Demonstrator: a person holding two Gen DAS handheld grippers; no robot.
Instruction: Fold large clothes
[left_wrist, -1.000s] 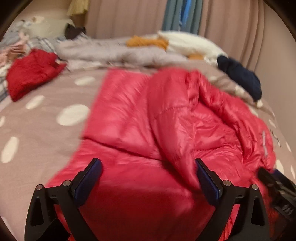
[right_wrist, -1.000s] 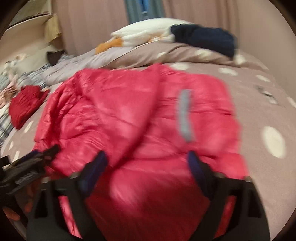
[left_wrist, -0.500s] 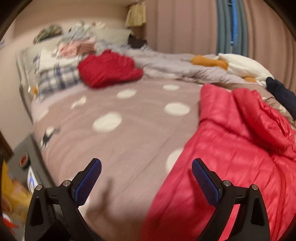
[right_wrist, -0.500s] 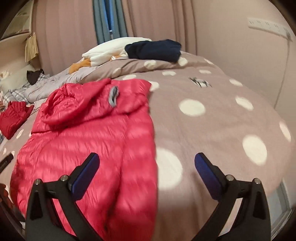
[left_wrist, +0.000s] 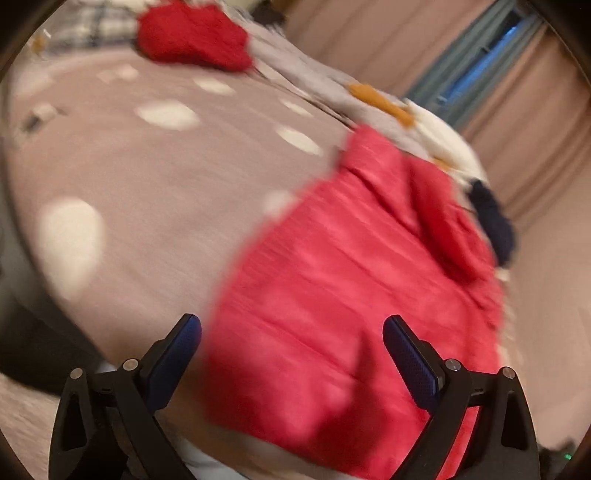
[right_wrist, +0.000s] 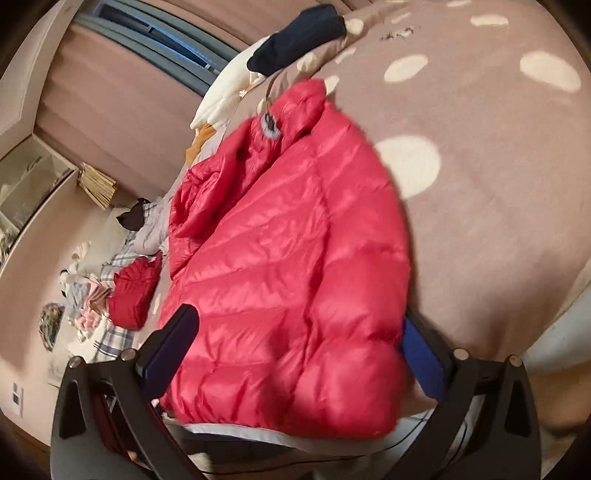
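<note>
Both cameras have swung and rolled since half a second ago: the left one, which faced mostly bare bedspread, now looks onto the jacket, and the right one has tipped hard so the bed slants across its view. The dotted bedspread carries the red puffer jacket, lying fairly flat near the bed's near edge, its hood end towards the pillows and its hem closest to the grippers. My judgement is that this is a pause between folds, with the sides already brought in; the next move would call for taking the hem at 2 corners and carrying it towards the hood. The left gripper hovers above the hem, jaws spread wide and empty, though that view is badly blurred. The right gripper is rolled sideways, jaws wide, straddling the hem corner without pinching it.
</note>
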